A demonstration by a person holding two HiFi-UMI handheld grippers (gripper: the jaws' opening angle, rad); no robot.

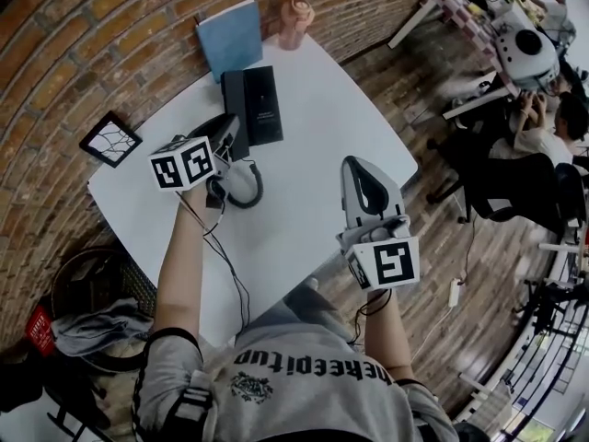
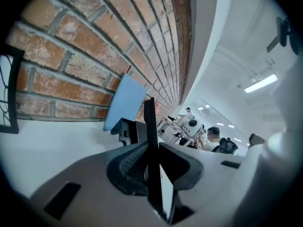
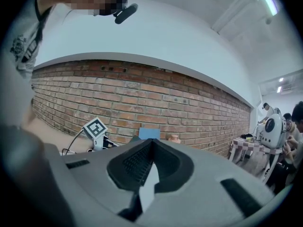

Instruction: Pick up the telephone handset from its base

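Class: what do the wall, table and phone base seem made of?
Wall: rough red brick, pale mortar lines visible.
Table: smooth matt white top, perhaps laminate; core unseen.
Base: black, faint sheen, moulded edges, probably plastic.

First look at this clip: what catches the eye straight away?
Over the white table by the brick wall, the left gripper is shut on a thin black handset, close to its black base. The right gripper hangs shut and empty at the table's near edge.
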